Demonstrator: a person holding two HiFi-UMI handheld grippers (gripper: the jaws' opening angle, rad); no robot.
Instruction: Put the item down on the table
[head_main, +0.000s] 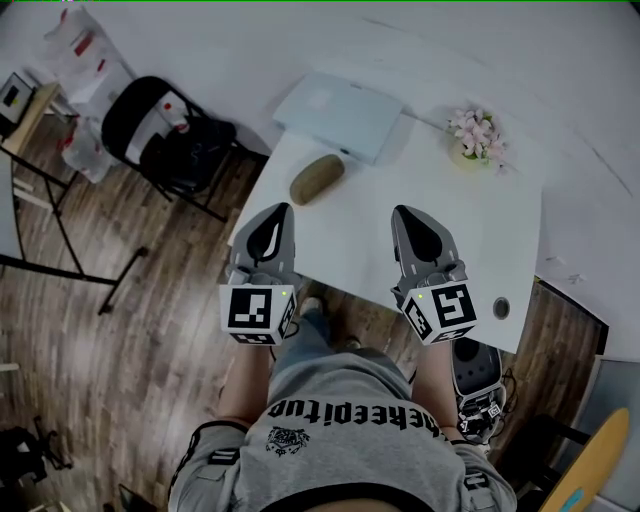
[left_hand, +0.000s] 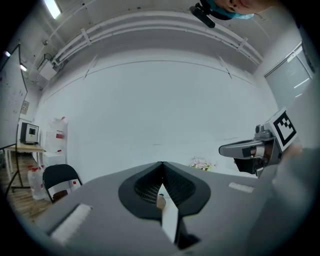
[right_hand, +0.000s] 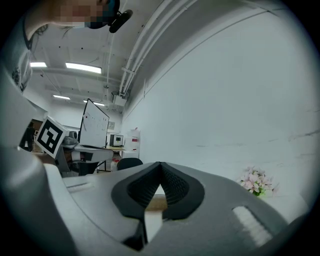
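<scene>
Brown pouch lies on the white table; both grippers are shut and empty.

The white table (head_main: 480, 240) fills the middle of the head view, with a black chair (head_main: 165, 130) off its left side on the wood floor. A pale blue flat case (head_main: 340, 112) sits at the table's far edge. The left gripper (head_main: 281, 208) and right gripper (head_main: 400, 211) hover side by side over the near edge, each with its jaw tips pressed together and nothing between them. The oblong olive-brown pouch (head_main: 317, 179) rests flat ahead of the left gripper, near the blue case, its long axis running from near-left to far-right. Pink flowers (head_main: 478, 134) stand at the far right. Black lettering crosses the person's grey shirt (head_main: 350, 440), but it is not clearly readable.
</scene>
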